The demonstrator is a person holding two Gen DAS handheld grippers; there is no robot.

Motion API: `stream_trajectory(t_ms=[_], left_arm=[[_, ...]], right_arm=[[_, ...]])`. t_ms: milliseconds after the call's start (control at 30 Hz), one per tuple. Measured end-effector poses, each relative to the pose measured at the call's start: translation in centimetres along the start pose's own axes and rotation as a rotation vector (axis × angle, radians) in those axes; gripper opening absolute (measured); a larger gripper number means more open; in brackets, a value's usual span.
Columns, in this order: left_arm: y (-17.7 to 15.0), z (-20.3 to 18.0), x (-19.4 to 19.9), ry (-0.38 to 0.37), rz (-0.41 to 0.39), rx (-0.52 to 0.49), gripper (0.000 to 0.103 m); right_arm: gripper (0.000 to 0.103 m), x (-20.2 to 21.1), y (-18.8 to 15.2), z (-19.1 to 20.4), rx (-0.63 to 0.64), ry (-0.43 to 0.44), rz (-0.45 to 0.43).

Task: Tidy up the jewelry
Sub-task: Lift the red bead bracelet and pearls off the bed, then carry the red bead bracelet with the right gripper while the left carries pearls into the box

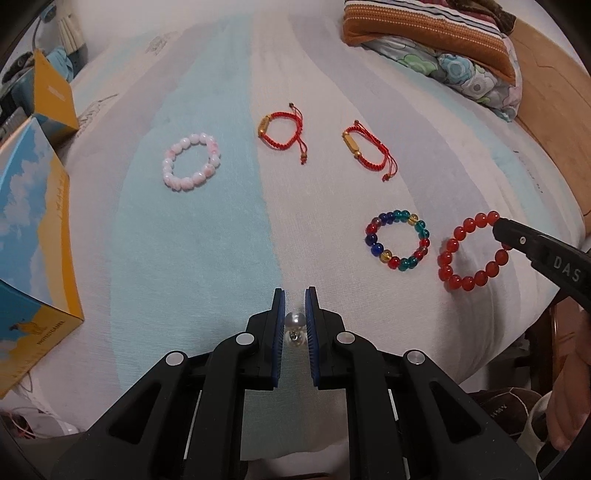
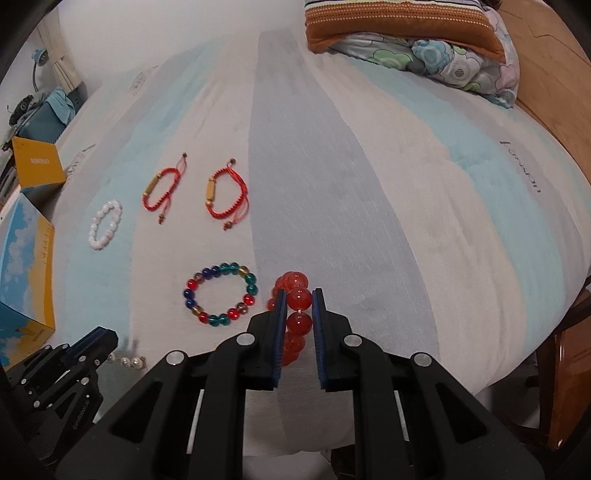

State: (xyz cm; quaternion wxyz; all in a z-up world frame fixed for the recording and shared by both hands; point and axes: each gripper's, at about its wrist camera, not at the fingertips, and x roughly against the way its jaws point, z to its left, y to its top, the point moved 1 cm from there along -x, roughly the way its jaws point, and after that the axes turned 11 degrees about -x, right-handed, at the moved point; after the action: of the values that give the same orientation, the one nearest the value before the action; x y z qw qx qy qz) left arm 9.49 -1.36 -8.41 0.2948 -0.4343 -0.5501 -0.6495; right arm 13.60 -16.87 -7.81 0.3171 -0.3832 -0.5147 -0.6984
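On the striped bedsheet (image 1: 207, 229) lie a pink-white bead bracelet (image 1: 191, 161), two red cord bracelets with gold tubes (image 1: 282, 131) (image 1: 369, 149), a multicolour bead bracelet (image 1: 397, 240) and a red bead bracelet (image 1: 471, 251). My left gripper (image 1: 294, 301) is shut on a pearl bracelet (image 1: 294, 322), whose pearls also show in the right wrist view (image 2: 129, 361). My right gripper (image 2: 298, 301) is shut on the red bead bracelet (image 2: 299, 299), which still rests on the sheet. The right gripper's finger also shows in the left wrist view (image 1: 517, 232).
Blue and yellow boxes (image 1: 33, 236) (image 1: 51, 96) stand at the bed's left edge. A striped orange pillow (image 1: 424, 33) and a floral quilt (image 1: 461, 70) lie at the back right beside a wooden headboard (image 1: 550, 96).
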Motion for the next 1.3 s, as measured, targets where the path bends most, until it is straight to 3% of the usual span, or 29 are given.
stream_trajectory(t_ms=[933,1300], left_arm=[[3.0,2.6,5.2,0.070,-0.068,0.018,0.011],[4.4,5.5,7.2,0.123,-0.086,0.074,0.011]], right_arm=[[0.013,4.6,2.2,3.9,0.016,0.021,-0.070],[0.013,5.6,4.0,7.5,0.034,0.033,-0.085]])
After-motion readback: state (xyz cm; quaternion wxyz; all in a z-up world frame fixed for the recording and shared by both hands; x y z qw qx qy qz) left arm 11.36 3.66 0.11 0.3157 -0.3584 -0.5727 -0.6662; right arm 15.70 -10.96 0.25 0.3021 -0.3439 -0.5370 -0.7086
